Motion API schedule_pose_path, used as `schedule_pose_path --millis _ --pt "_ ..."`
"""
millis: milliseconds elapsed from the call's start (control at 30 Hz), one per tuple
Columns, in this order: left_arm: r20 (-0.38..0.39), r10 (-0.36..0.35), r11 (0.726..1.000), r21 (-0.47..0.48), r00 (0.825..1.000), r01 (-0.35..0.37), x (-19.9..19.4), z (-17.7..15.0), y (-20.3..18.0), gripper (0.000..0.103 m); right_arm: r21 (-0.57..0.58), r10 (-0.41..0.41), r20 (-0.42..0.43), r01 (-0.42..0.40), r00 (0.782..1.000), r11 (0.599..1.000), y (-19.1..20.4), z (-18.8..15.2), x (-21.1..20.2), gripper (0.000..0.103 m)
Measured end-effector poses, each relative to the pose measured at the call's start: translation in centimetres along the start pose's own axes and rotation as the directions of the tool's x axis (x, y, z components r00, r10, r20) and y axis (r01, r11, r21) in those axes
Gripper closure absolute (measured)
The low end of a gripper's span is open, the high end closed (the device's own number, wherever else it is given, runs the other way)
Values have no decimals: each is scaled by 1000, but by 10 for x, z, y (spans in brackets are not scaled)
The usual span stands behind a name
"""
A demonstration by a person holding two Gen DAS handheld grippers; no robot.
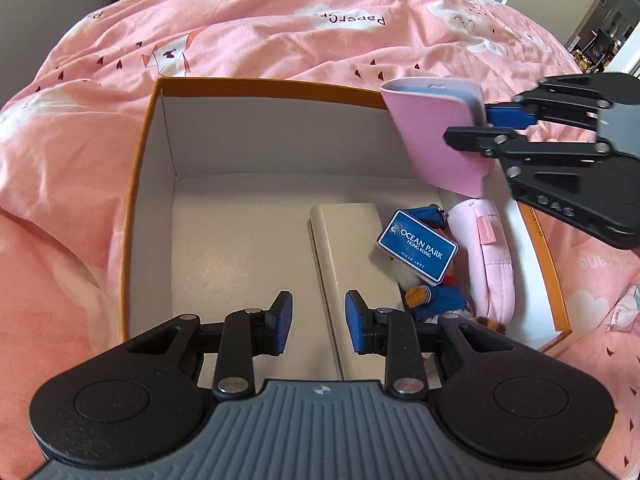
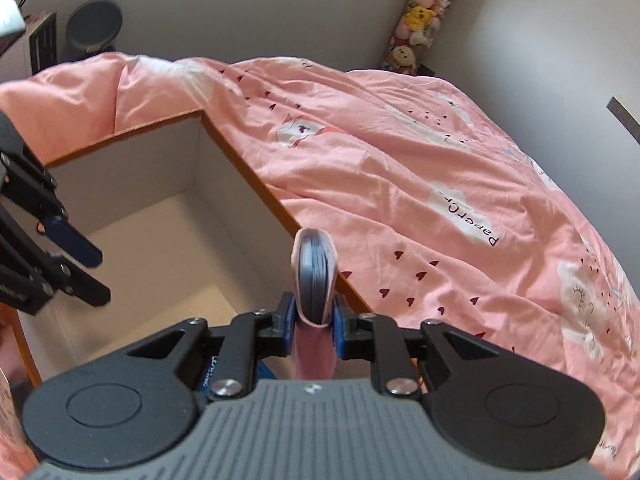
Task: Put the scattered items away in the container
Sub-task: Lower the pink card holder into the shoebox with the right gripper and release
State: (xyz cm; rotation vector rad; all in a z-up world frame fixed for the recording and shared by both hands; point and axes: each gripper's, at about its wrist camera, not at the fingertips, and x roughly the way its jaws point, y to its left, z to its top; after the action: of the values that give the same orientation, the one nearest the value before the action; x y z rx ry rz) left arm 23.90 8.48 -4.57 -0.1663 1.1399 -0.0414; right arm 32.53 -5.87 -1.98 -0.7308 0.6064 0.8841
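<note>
The bed [image 1: 280, 32], under a pink quilt, carries an orange-rimmed box [image 1: 138, 184]. Inside the box, toward its right wall, lie a cream case [image 1: 348, 248], a pink pouch [image 1: 492, 264] and a plush toy with a blue tag [image 1: 418, 250]. Above the box's right rim, the right tongs [image 2: 314, 322] pinch a pink booklet [image 1: 432, 140] by its lower edge; it looks light, slightly floppy, best gripped near the spine. The left tongs [image 1: 318, 322] hang spread and empty over the box.

A bed is covered by a pink printed duvet [image 2: 420, 184]. Beyond the duvet, stacked plush toys [image 2: 420, 20] are seen in the wall corner.
</note>
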Motion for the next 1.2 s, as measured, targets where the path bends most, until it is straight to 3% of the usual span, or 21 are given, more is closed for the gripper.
schedule_pose_path --millis 133,333,533,900,1000,1167,1200 --pt "11 -12 1000 0 1000 12 -6 -6 2 71 -181 -57 -84 41 995 983 19 -2 20 83" --pt "19 -22 1000 -2 1000 22 -10 -11 6 71 -349 -148 -181 77 972 934 34 -5 39 82" --pt "28 -41 999 -17 999 41 -13 -13 11 70 -353 -148 -243 54 959 934 36 -2 58 80" --pt "43 -57 998 -34 997 58 -20 -21 18 70 -294 -181 -234 108 955 950 30 2 58 76" --pt "46 -62 997 -33 997 63 -22 -22 18 70 -278 -191 -221 126 957 952 27 6 54 70" --pt "53 -69 997 -43 996 72 -24 -22 18 70 -243 -181 -216 126 959 962 24 7 52 72" --pt "53 -69 997 -43 996 71 -24 -22 18 70 -238 -189 -214 136 958 962 24 6 54 78"
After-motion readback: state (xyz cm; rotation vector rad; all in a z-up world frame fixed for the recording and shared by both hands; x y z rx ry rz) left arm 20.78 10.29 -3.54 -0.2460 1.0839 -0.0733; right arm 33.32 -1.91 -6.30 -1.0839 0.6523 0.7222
